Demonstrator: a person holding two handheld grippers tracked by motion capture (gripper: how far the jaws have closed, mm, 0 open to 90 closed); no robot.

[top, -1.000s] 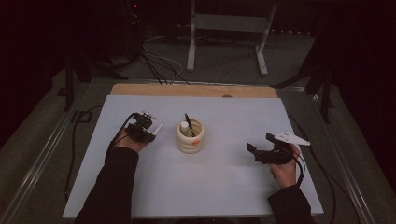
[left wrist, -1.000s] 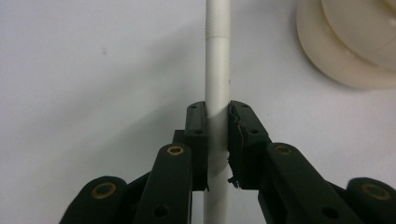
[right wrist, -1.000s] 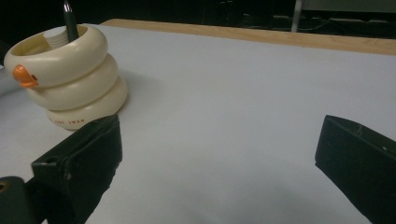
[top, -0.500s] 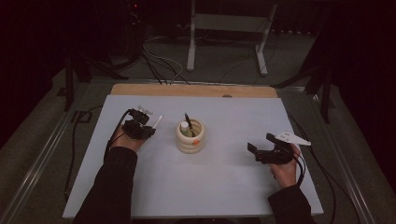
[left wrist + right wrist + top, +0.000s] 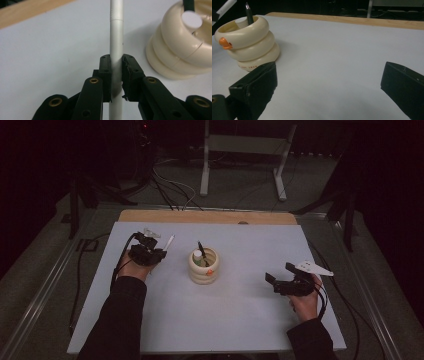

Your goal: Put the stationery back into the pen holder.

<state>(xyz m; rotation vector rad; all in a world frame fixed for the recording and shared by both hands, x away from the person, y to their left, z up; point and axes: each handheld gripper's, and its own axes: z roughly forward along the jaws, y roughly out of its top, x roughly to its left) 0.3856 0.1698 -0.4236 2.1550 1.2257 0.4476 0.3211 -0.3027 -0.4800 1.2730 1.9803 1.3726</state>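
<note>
Left gripper [image 5: 159, 253] pinched a white pen [image 5: 116, 50] mid-barrel, just left of the cream holder [image 5: 204, 267], probably for dropping in. Right gripper [image 5: 278, 281] rested spread, empty, well apart.

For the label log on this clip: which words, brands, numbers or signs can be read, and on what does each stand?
"JUST SWAN", or close to it: small faint lettering on the bottom ring of the cream holder, right gripper view; only partly legible.
Silver pen in the left gripper: tiny marks by its band, too small to read.
Nothing else carries text.
</note>
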